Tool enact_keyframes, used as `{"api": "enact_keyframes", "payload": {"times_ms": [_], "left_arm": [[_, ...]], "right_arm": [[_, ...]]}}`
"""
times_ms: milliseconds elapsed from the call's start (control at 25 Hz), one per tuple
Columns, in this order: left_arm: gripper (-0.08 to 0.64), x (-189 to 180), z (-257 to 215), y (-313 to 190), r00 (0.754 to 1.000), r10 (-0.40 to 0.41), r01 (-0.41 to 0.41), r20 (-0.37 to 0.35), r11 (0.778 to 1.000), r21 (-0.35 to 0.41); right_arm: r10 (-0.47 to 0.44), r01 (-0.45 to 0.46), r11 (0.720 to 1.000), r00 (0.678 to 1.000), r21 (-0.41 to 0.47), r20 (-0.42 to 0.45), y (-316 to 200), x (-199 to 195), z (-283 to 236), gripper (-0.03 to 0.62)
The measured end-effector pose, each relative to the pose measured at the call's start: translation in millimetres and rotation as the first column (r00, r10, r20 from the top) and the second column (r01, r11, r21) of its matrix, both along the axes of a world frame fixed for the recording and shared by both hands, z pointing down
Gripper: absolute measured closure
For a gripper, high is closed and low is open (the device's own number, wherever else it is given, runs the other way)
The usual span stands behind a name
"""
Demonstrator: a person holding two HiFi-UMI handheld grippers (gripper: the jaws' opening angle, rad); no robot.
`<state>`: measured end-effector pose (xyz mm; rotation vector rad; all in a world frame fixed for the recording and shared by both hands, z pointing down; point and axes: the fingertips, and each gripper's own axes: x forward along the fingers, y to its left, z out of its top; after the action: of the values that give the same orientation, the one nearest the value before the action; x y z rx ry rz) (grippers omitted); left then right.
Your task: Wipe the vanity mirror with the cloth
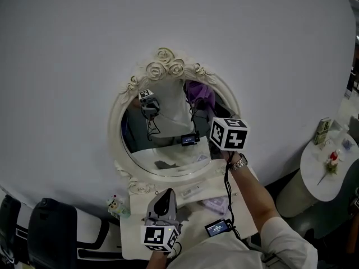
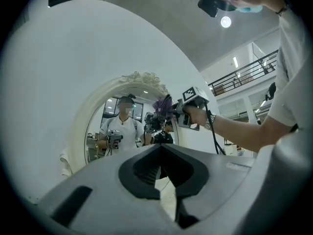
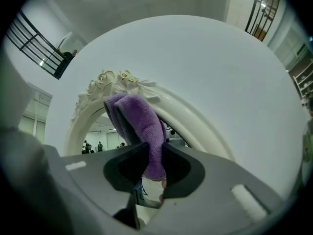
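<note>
Head view: the purple cloth (image 1: 199,93) is clamped in the jaws of the right hand-held gripper (image 1: 203,107) and held up at the upper right of the oval vanity mirror (image 1: 168,150), just below the carved roses (image 1: 165,63) that crown its cream frame. Whether the cloth touches the glass cannot be told. In the right gripper view the cloth (image 3: 142,124) stands folded and upright between the two jaws of the right hand-held gripper (image 3: 154,163), covering part of the mirror's frame (image 3: 195,126).

The left hand-held gripper (image 1: 164,195) is held low over the white counter (image 1: 132,234) in front of the mirror, well apart from the cloth. In the left gripper view the jaws of the left hand-held gripper (image 2: 160,153) are pressed together with nothing between them, pointing at the mirror (image 2: 98,126).

On the counter lie a pale purple item (image 1: 216,206) and a small figurine (image 1: 115,206) at its left edge. A round side table (image 1: 311,170) to the right carries a red rose (image 1: 332,157) and a small box (image 1: 322,130). A curved white wall (image 1: 84,55) backs the mirror.
</note>
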<state>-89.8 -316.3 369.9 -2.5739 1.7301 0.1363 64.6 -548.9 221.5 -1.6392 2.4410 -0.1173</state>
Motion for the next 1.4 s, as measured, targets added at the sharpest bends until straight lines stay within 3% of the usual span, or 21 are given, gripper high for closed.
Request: {"api": "enact_keyframes", "payload": {"times_ms": [200, 520, 760, 960, 1200, 1400], "left_arm": [[0.561, -9, 1, 6, 1.000, -0.023, 0.023, 0.005, 1.000, -0.001], [0.561, -53, 5, 37, 0.984, -0.177, 0.177, 0.009, 0.984, -0.006], [0.561, -99, 11, 70, 0.943, -0.331, 0.331, -0.001, 0.943, -0.019], [0.561, -130, 11, 96, 0.900, -0.437, 0.437, 0.000, 0.899, -0.023], [0.561, -142, 17, 107, 0.877, -0.481, 0.481, 0.011, 0.876, -0.043], [0.561, -132, 17, 91, 0.902, -0.432, 0.432, 0.027, 0.901, -0.045]], "right_arm": [[-0.020, 0.019, 1.000, 0.999, 0.020, 0.025, 16, -12, 2, 0.503], [-0.249, 0.253, 0.964, 0.967, 0.074, -0.059, 60, -131, 10, 0.503], [-0.408, 0.409, 0.912, 0.910, -0.002, -0.078, 78, -214, 43, 0.503], [-0.484, 0.480, 0.875, 0.872, -0.063, -0.069, 85, -266, 65, 0.503], [-0.463, 0.457, 0.884, 0.885, -0.098, -0.055, 70, -281, 82, 0.503], [-0.394, 0.389, 0.916, 0.919, -0.098, -0.034, 50, -248, 83, 0.503]]}}
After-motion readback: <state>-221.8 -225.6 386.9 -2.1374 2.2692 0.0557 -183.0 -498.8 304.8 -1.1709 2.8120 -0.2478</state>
